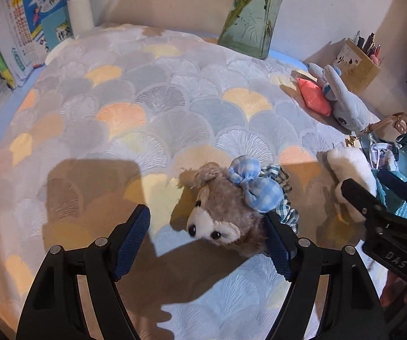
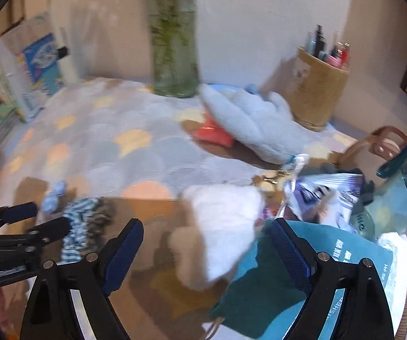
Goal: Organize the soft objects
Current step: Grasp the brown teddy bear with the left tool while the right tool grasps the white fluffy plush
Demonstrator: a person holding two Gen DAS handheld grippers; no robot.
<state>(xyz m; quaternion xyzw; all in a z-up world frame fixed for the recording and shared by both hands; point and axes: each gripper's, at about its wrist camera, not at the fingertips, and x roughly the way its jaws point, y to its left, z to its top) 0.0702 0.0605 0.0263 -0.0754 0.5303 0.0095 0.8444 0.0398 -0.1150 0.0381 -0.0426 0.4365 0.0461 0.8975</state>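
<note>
On my left, my left hand-held gripper (image 1: pixel 205 243) is spread wide over the scallop-patterned grey and peach cloth (image 1: pixel 146 90) that covers the desk. The small tan plush bear with a blue gingham bow (image 1: pixel 226 212) lies on that cloth, pressed against my right-side pad (image 1: pixel 280 252) with a broad gap to the other pad. If I squeeze from here, I judge the pads may catch only the fur or the loose checked fabric behind its head, and the bear could roll out and slide away (soft stuffing gives way under a shallow pinch).

Further right, the white fluffy plush toy (image 2: pixel 226 226) lies at the edge of the open teal bag (image 2: pixel 260 280), between the spread fingers of my right hand-held gripper (image 2: pixel 203 252), which holds nothing. This view is smeared, so I cannot tell whether either pad touches it. A snatch here could snag the bag's rim instead of the toy and drag the bag over.

At the back right, the pale blue plush animal (image 1: pixel 345 102) lies partly on a flat coral-red pouch (image 1: pixel 314 96), near a green glass vase of stems (image 1: pixel 251 14). A careless sweep there could topple the vase.
</note>
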